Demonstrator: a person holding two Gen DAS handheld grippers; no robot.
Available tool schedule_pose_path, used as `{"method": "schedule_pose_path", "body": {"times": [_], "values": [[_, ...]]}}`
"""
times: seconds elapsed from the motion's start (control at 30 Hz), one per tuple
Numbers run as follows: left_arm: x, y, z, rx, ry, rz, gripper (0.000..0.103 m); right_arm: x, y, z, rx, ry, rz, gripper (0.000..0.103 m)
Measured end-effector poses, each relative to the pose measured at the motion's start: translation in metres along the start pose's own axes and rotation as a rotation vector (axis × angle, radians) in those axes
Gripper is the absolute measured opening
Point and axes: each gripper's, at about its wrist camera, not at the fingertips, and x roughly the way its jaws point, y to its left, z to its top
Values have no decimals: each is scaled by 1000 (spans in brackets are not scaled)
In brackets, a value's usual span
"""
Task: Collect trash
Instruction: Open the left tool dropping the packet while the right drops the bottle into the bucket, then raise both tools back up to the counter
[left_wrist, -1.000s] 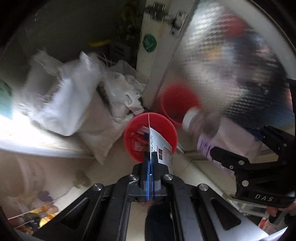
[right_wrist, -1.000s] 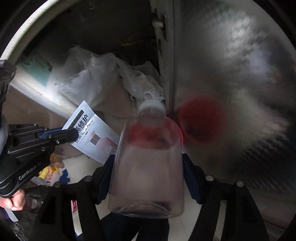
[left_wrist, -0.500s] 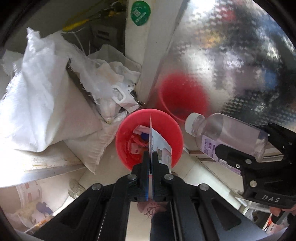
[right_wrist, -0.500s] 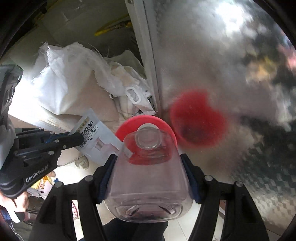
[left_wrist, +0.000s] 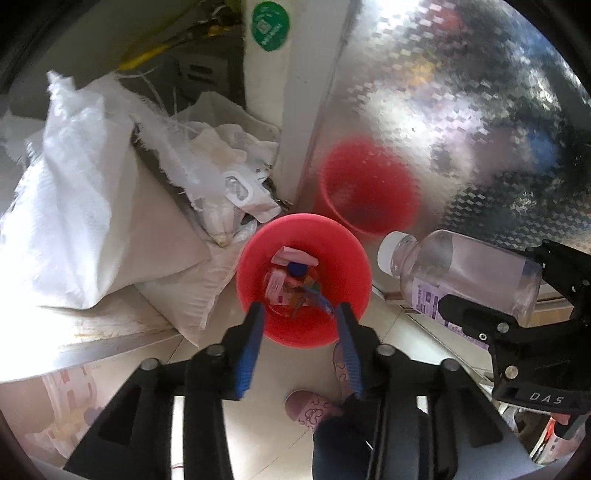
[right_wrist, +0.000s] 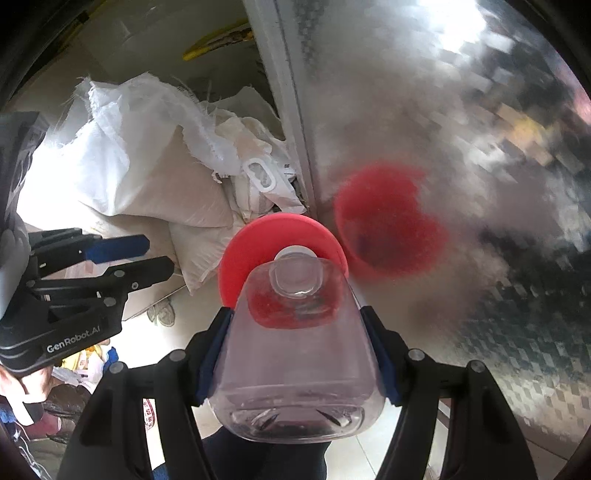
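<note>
a: where's the red bin (left_wrist: 303, 280) sitting?

b: on the pale tiled floor (left_wrist: 266, 373), right at the foot of the shiny patterned metal door (left_wrist: 443, 122), which shows a red reflection of it. white woven sacks (left_wrist: 85, 206) and crumpled white bags are piled just beside it on the left.

a: what's in it?

b: a jumble of small packaging, a pink-and-white carton, something with a dark blue cap, and bits i can't make out.

a: and the left gripper (left_wrist: 297, 314)?

b: it points steeply down over the near rim of the bin. its jaws are opening, the blue pads (left_wrist: 248, 350) apart, with nothing pressed between them; only the bin's contents show through the gap.

a: the right gripper (right_wrist: 297, 314)?

b: clamped on a clear plastic bottle (right_wrist: 295, 350), one blue pad on each side of its body. the white cap points away from the camera toward the bin. in the left wrist view the bottle (left_wrist: 461, 280) hangs to the right of the bin, not over it, with a purple-printed label on its side.

a: anything of the person?

b: a pink patterned slipper (left_wrist: 310, 406) on the floor below the left gripper, and dark trouser legs at the bottom edge of both views. fingers show under each gripper's black housing.
</note>
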Motion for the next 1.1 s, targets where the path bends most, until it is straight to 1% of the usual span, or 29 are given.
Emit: {"method": "schedule_pose_path", "body": {"times": [0.03, 0.07, 0.13, 0.2, 0.43, 0.6, 0.7, 0.77, 0.9, 0.93, 1.0, 1.1], "values": [[-2, 2, -1, -7, 6, -3, 49, 1, 2, 1, -11, 0, 4, 65], [-3, 4, -1, -12, 8, -6, 52, 2, 3, 1, -21, -1, 6, 65], [-6, 7, -4, -19, 2, 11, 60, 3, 6, 1, -38, 0, 11, 65], [-7, 11, -7, -23, -3, 31, 65, 4, 9, 1, -54, 3, 19, 65], [-9, 30, -17, -88, -4, 59, 69, 10, 24, 7, -126, 21, 49, 65], [-14, 37, -22, -117, -7, 77, 70, 15, 33, 10, -159, 29, 80, 66], [-16, 40, -26, -127, -5, 89, 72, 16, 38, 10, -177, 29, 74, 66], [-16, 43, -29, -136, 3, 80, 74, 15, 41, 9, -190, 28, 70, 66], [-20, 45, -33, -144, 10, 94, 76, 19, 46, 8, -210, 68, 72, 67], [-23, 45, -35, -146, 4, 93, 79, 17, 47, 9, -213, 67, 74, 68], [-30, 44, -38, -157, -2, 88, 81, 9, 50, 8, -217, 41, 67, 79], [-42, 42, -41, -157, -8, 86, 81, -3, 54, 7, -237, 15, 52, 81]]}}
